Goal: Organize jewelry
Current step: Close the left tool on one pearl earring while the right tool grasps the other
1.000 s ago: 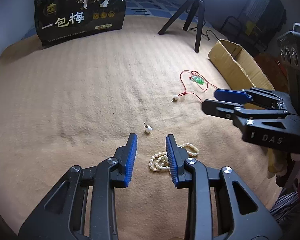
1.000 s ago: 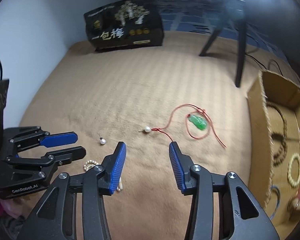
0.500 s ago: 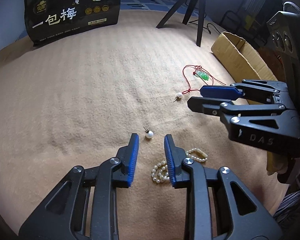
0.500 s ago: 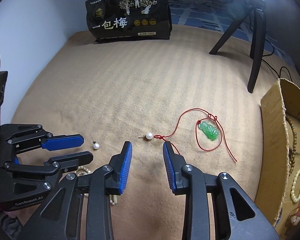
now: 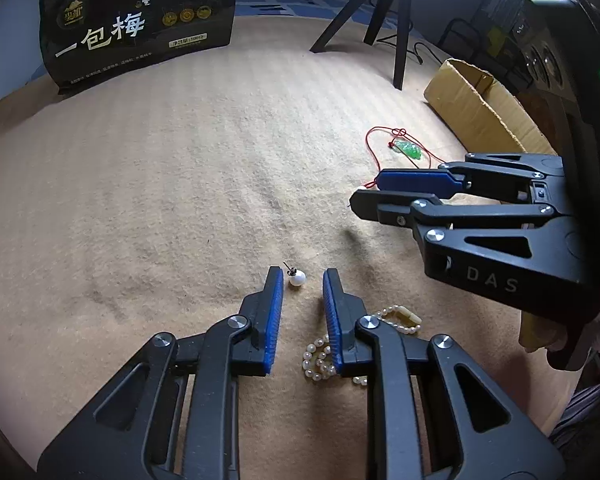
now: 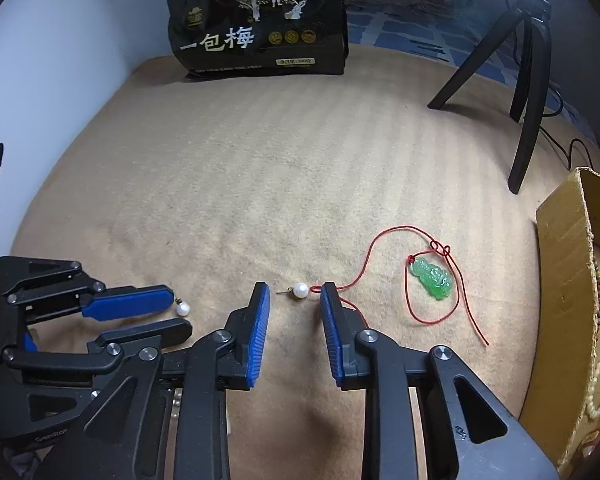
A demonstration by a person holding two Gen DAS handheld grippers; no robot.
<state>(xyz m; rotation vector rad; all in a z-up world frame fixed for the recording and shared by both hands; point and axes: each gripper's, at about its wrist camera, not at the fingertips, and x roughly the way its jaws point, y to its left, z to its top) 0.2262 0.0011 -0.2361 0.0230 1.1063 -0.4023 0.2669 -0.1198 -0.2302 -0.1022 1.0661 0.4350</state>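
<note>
Tan, ribbed blanket point(image 5: 160, 184) fills both views, with the jewelry scattered over its lower middle. In the left wrist view, the left gripper point(image 5: 300, 276) reaches up from the bottom edge, its blue pads narrow and closing; a pearl stud earring point(image 5: 296, 278) lies on the blanket right at the tips, nearer the left pad, not pinched by either. Just below and right of the right pad, a pearl bracelet point(image 5: 320, 356) lies bunched up, partly hidden behind that finger.

In the right wrist view, the right gripper point(image 6: 294, 292) also comes up from the bottom edge, jaws narrow and closing. A second pearl stud point(image 6: 300, 290) sits at the mouth of the gap between its tips, untouched, its post pointing left. A red cord point(image 6: 380, 240) starts at the tip of the right pad and loops off to the right around a green jade pendant point(image 6: 434, 278) in the right middle of the frame. A cardboard box point(image 6: 560, 280) stands at the right edge, holding beaded bracelets. A black snack bag point(image 6: 260, 28) stands at the top, a tripod point(image 6: 528, 80) in the upper right.
</note>
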